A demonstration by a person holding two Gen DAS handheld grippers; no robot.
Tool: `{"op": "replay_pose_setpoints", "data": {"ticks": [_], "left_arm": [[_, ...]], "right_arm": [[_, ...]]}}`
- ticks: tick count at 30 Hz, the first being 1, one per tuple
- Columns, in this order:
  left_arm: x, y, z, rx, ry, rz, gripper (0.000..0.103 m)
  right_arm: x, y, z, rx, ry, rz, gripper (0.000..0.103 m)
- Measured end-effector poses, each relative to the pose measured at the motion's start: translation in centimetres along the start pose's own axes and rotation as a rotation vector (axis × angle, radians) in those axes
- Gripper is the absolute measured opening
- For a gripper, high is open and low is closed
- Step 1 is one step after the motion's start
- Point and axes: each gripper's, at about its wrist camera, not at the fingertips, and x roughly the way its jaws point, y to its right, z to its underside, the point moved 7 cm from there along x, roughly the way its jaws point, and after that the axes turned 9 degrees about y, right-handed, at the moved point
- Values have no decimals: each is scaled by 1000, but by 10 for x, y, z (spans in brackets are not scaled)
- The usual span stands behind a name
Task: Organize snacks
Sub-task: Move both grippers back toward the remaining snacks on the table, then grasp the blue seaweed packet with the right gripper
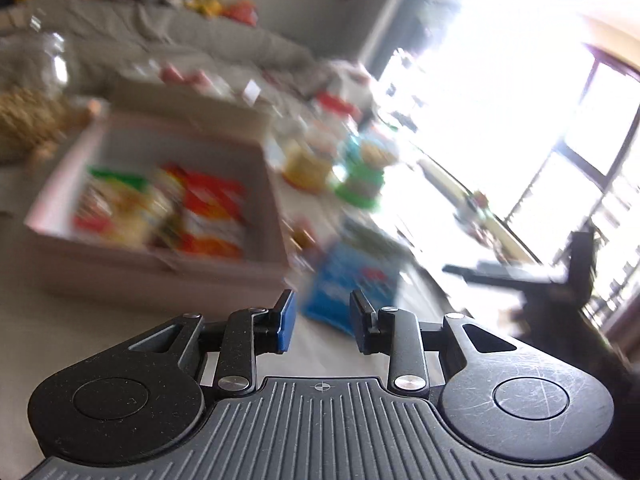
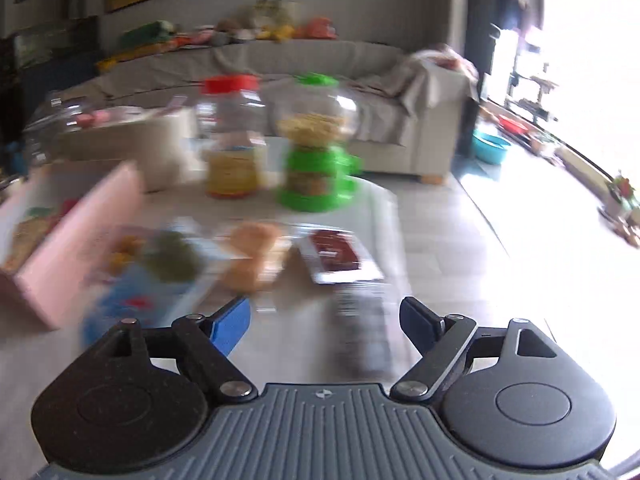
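A pink box (image 1: 240,248) on the table holds several snack packets (image 1: 200,208); its wall (image 2: 80,248) shows at the left of the right wrist view. My left gripper (image 1: 322,320) is open and empty, just short of a blue snack packet (image 1: 348,284). My right gripper (image 2: 324,320) is wide open and empty above a dark striped packet (image 2: 360,332). Ahead of it lie a red-and-white packet (image 2: 336,256), an orange snack bag (image 2: 256,252) and a blue packet (image 2: 140,288). Both views are blurred.
A red-lidded jar (image 2: 232,140) and a green candy dispenser (image 2: 316,152) stand at the table's far side. A grey sofa (image 2: 360,76) lies behind. The right gripper's black body (image 1: 560,276) shows at the right of the left wrist view. The table edge (image 2: 400,240) drops off at right.
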Motion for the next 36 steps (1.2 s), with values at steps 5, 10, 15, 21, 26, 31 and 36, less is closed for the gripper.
{"op": "replay_pose_setpoints", "data": {"ticks": [5, 10, 15, 21, 26, 31, 36], "left_arm": [[23, 20, 27, 58, -104, 5, 33], [12, 14, 34, 75, -111, -18, 33], [18, 7, 37, 52, -131, -38, 33], [22, 24, 44, 62, -146, 7, 33], [16, 17, 45, 46, -142, -15, 33], [12, 15, 43, 33, -126, -18, 33], [10, 14, 41, 35, -111, -20, 33]], "right_arm": [[61, 28, -12, 131, -75, -54, 83], [75, 38, 3, 255, -91, -74, 82], [42, 17, 40, 55, -117, -67, 68], [-4, 3, 40, 6, -69, -73, 41], [-45, -42, 38, -38, -56, -202, 41], [-79, -110, 53, -100, -108, -437, 46], [-87, -125, 45, -117, -60, -446, 69]]}}
